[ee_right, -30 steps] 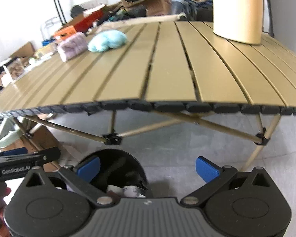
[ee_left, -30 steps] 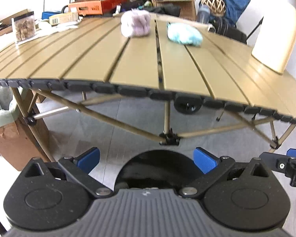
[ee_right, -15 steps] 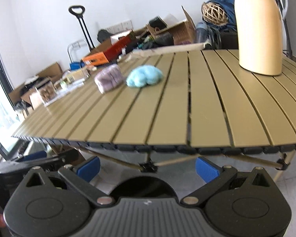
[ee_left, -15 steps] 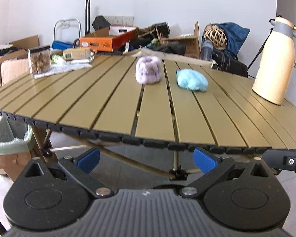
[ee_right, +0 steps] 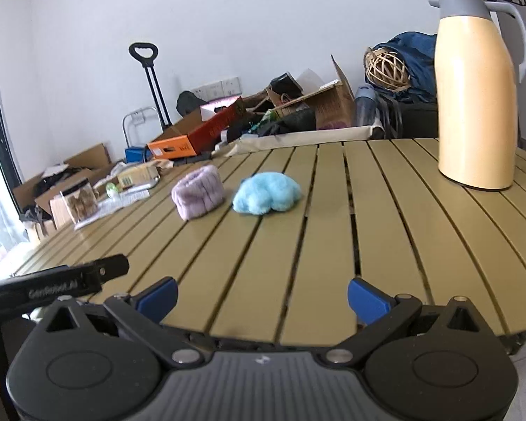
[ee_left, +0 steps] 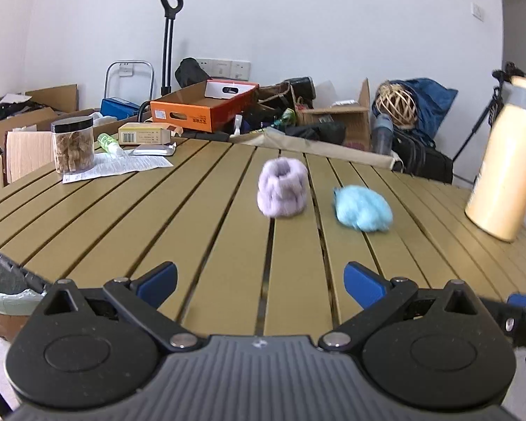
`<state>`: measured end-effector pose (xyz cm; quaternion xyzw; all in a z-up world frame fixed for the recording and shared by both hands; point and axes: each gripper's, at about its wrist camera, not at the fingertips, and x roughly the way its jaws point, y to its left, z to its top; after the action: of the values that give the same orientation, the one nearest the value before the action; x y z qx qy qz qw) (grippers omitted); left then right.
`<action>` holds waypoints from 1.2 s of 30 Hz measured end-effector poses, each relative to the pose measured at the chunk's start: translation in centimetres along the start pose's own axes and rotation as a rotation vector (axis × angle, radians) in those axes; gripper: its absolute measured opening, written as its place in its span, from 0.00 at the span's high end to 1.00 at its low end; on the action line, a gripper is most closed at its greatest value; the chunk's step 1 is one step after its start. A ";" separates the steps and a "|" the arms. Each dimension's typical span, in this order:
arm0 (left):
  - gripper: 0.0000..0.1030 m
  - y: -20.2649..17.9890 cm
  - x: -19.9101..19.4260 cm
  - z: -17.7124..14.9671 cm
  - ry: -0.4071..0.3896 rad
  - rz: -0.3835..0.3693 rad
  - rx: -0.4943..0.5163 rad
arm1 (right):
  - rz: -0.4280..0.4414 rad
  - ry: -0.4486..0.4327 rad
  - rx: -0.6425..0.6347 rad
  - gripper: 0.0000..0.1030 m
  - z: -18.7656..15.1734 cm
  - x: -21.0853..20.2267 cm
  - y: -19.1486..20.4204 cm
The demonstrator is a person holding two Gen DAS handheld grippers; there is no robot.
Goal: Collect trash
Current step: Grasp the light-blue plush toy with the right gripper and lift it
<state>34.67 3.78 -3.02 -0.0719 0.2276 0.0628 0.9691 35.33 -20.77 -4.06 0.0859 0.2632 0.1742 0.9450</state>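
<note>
The left gripper [ee_left: 260,282] and right gripper [ee_right: 262,296] are both hovering over the near edge of the olive slatted surface [ee_left: 129,217], jaws spread wide and holding nothing. Farther in, a fluffy lilac ring-shaped wad [ee_left: 282,188] is sitting just left of a fluffy light-blue wad [ee_left: 363,208], apart from it. A tall cream thermos jug [ee_right: 475,87] is standing at the far right; a clear snack jar with a black lid [ee_left: 73,144] is resting on papers at the far left.
</note>
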 end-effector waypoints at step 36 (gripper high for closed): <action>0.00 6.2 11.8 7.7 0.034 -0.011 -0.119 | -0.292 0.113 -0.093 0.00 9.9 22.1 5.1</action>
<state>47.50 12.23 -2.23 -0.1319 0.2393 0.0695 0.9594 56.85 -8.52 -4.73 -0.0069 0.3171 0.0513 0.9470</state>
